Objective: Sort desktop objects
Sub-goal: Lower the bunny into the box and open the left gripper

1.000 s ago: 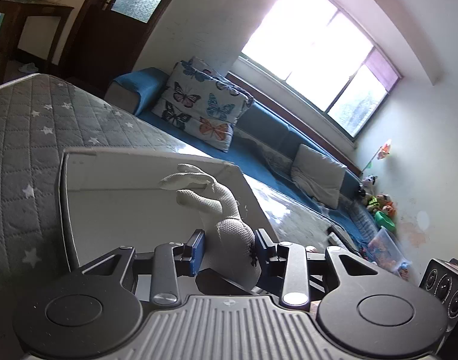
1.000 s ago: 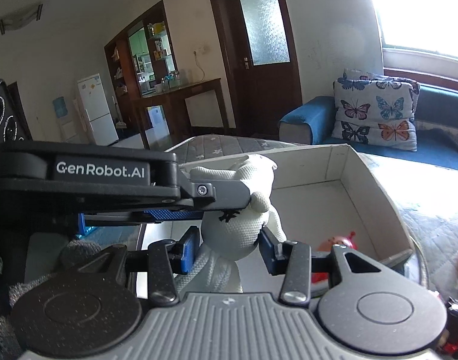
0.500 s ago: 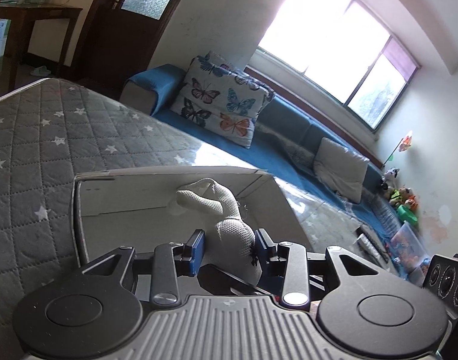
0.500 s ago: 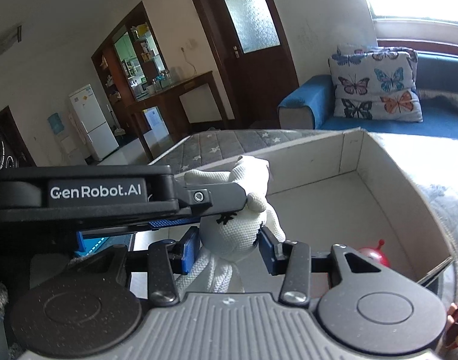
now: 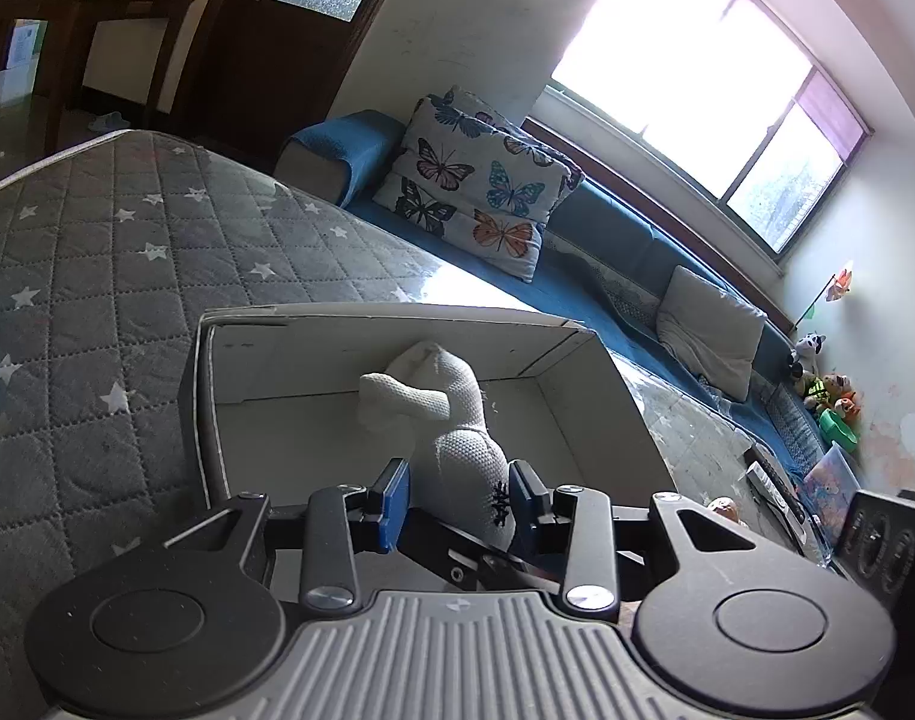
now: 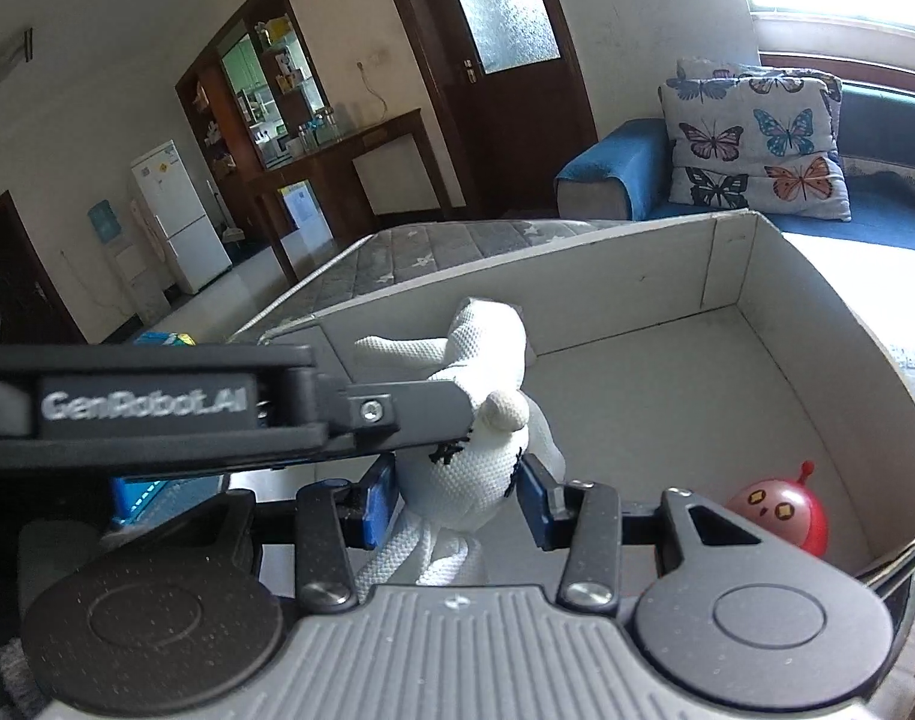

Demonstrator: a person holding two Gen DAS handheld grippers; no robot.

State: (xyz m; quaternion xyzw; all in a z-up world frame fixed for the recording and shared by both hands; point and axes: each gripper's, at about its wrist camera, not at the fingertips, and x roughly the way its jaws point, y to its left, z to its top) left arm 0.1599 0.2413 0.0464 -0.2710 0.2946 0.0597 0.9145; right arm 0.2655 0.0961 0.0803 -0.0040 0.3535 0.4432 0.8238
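Note:
A white knitted rabbit toy (image 5: 457, 444) is gripped by both grippers at once, over an open white cardboard box (image 5: 397, 315). My left gripper (image 5: 457, 495) is shut on the toy's body, its long ears pointing into the box. My right gripper (image 6: 457, 495) is shut on the same toy (image 6: 475, 420) from the other side, its legs hanging below. The left gripper's arm crosses the right wrist view from the left. A red round toy (image 6: 781, 519) lies in the box's near right corner (image 6: 817, 360).
The box sits on a grey quilted star-pattern cover (image 5: 97, 276). A blue sofa with a butterfly cushion (image 5: 475, 198) runs behind. A black speaker (image 5: 883, 546) stands at the right, with small items beside it. A small blue box (image 6: 157, 339) lies left of the box.
Both grippers have carried the rabbit toy lower and further over the box. The box interior and the red toy show more fully. Both grips are unchanged.

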